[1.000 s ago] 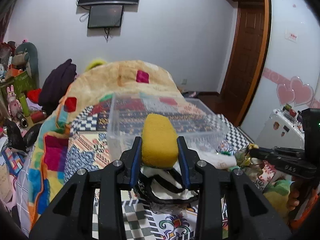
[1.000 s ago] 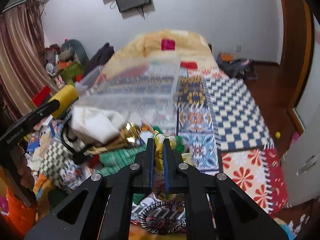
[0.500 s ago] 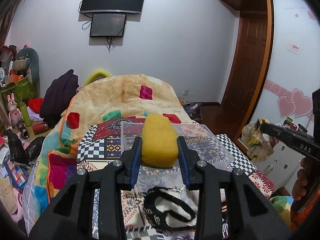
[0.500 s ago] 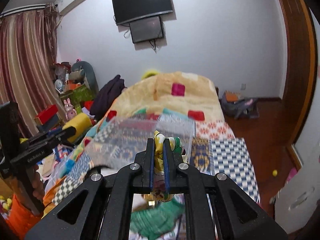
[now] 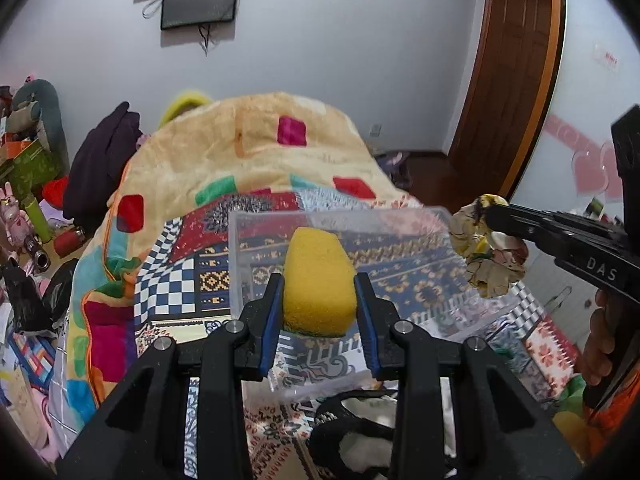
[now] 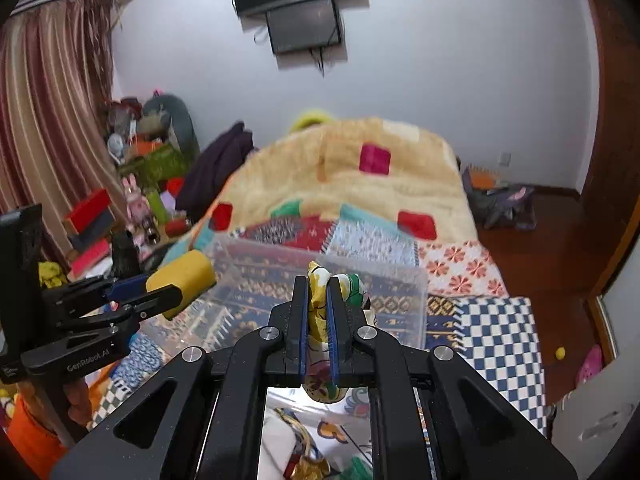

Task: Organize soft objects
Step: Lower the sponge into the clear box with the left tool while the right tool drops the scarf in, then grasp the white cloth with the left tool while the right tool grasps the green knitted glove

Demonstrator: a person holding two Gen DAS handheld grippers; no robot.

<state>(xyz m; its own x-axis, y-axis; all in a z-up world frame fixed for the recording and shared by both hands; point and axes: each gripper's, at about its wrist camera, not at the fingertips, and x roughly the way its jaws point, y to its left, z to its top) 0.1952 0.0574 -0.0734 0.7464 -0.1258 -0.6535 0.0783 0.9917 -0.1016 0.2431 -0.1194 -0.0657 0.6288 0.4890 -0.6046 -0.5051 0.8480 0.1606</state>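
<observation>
From the left wrist view, the left gripper (image 5: 319, 280) has its fingers closed partway on a yellow sponge (image 5: 319, 282), pinched across its width so that its long axis runs forward, away from the camera and out past the fingertips. Straight ahead and a little below lies the clear plastic bin (image 5: 256, 256) on the patterned bedspread (image 5: 168, 280); the sponge's far end looks already over the bin's near wall, though depth is hard to judge here. At the right edge the right gripper (image 5: 486, 212) comes in sideways, holding a crumpled floral scrunchie (image 5: 486, 256) that hangs near the bin's right side.

From the right wrist view, the right gripper (image 6: 317, 300) has its fingers almost together, nipping the floral scrunchie (image 6: 318, 292) between them, with fabric bunching above and below. The clear plastic bin (image 6: 416, 304) sits directly beyond the fingertips. At the left the left gripper (image 6: 168, 292) holds the yellow sponge (image 6: 184, 280) beside the bin's left corner.

Both loads seem about equally close to the bin; I'd guess each needs only a short move forward and down before letting go.
</observation>
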